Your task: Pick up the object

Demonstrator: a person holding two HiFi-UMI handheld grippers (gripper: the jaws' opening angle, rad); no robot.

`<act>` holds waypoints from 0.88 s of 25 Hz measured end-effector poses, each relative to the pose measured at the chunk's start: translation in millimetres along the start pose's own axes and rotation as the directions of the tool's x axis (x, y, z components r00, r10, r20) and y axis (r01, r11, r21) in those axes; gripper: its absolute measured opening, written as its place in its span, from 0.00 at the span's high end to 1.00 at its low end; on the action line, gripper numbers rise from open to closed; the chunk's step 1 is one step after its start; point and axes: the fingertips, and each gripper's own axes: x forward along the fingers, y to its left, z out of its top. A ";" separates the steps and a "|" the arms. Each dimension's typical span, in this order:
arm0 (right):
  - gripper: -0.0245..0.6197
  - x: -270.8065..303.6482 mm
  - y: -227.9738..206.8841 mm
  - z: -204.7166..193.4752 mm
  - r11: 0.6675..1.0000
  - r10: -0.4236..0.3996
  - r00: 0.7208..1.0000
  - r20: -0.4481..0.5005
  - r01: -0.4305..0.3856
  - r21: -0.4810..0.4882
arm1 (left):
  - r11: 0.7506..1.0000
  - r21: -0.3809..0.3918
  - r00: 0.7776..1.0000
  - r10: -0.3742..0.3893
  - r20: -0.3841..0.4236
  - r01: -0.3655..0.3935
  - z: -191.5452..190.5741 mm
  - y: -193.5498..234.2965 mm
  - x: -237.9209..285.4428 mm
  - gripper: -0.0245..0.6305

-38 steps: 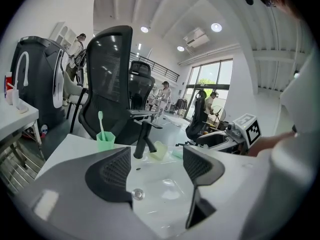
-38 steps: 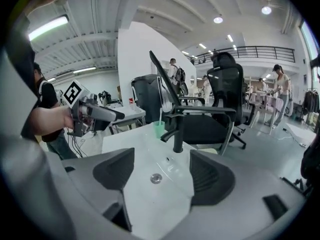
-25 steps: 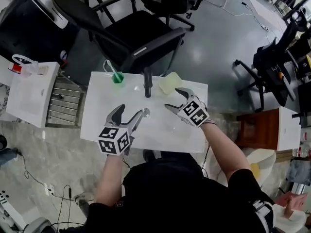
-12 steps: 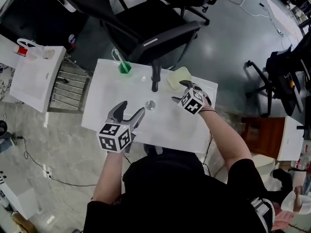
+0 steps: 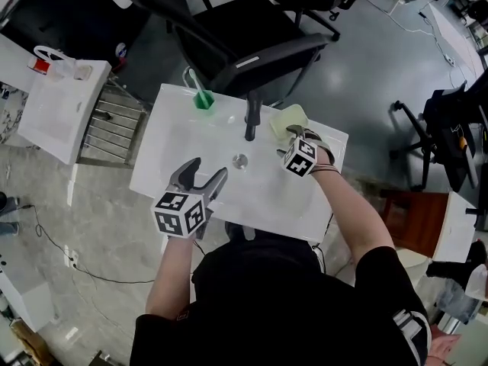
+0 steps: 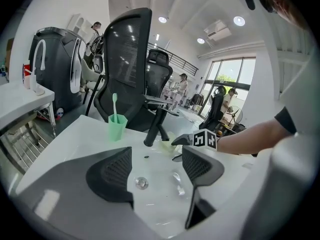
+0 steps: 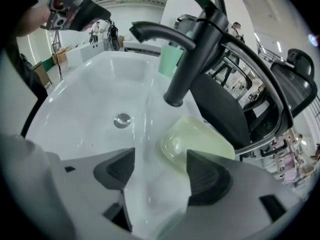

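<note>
A pale yellow-green soap dish (image 5: 284, 117) lies on the white sink's (image 5: 156, 170) back right corner, right of the black faucet (image 5: 250, 119). My right gripper (image 5: 294, 133) is open at the dish's near edge. In the right gripper view the dish (image 7: 200, 141) lies just ahead of the open jaws (image 7: 160, 170), closer to the right finger, with nothing between them. My left gripper (image 5: 207, 171) hangs open over the basin's front left, short of the drain (image 5: 241, 159); its jaws (image 6: 155, 168) hold nothing.
A green cup (image 5: 203, 100) with a toothbrush stands at the sink's back left. A black office chair (image 5: 252, 29) is behind the sink. A white side table (image 5: 53, 113) stands to the left, with a metal rack (image 5: 114, 128) between it and the sink.
My right gripper has moved away from me across the basin to the soap dish. The left gripper has stayed nearly in place, still open.
</note>
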 end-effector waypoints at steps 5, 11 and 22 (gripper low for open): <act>0.48 1.6 6.8 -2.8 0.996 -0.045 0.998 -0.035 0.043 -0.077 | 1.000 -0.011 1.000 -0.002 -0.005 0.002 -2.3 -0.1 -0.6 0.48; 0.65 0.2 8.5 -10.0 0.973 -0.165 0.984 -0.067 0.151 -0.177 | 1.000 -0.010 1.000 -0.008 0.002 0.008 -0.1 -1.0 -4.9 0.48; 0.81 -8.9 10.8 -5.1 0.940 -0.275 0.957 -0.089 0.248 -0.235 | 0.999 -0.037 1.000 0.023 0.017 -0.023 -13.5 11.4 -36.1 0.49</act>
